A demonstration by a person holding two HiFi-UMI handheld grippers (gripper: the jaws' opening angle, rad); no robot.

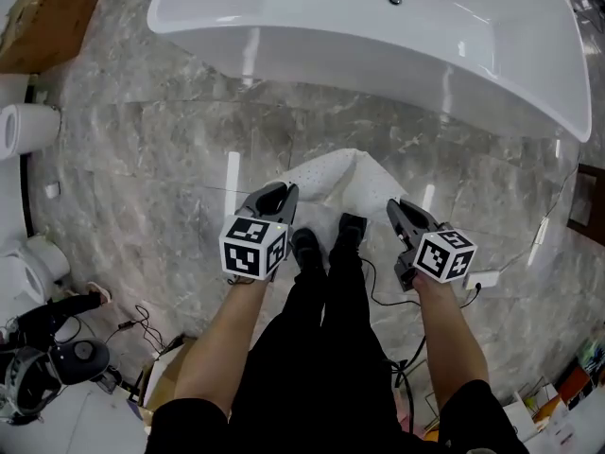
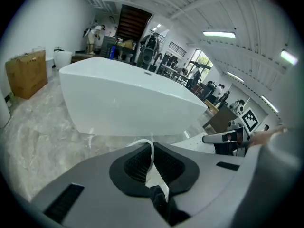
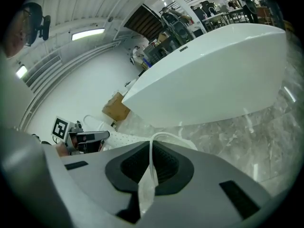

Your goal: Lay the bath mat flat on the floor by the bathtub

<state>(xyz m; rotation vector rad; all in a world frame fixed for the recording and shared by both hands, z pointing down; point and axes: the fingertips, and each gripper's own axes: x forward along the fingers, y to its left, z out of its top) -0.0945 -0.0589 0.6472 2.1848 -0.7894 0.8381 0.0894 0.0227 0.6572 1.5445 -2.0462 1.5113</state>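
Grey marble floor (image 1: 142, 149) ran under everything, glossy with strip-light reflections. The person held two grippers side by side in front of their legs, each carrying one cube of square markers. The left gripper (image 1: 276, 197) was clamped shut on a thin white edge of the bath mat (image 1: 345, 173). Its own view showed that edge pinched between the dark pads (image 2: 135, 165) and looping up past the tips. The right gripper (image 1: 402, 214) was closed the same way on another edge of the same mat, a white strip (image 3: 148, 179) pressed between its jaws.

There was one mat, white and dotted. It spread between the two grippers and reached forward from them towards the tub, with a raised fold along its middle. I could not tell whether its far edge touched the floor. Just below it stood the person's two black shoes (image 1: 306, 247).

Beyond the mat, across a band of bare marble, sat the single white bathtub (image 1: 378, 45), with one dark drain fitting in its basin. One brown cardboard box (image 1: 47, 22) stood well off to the left of the tub.
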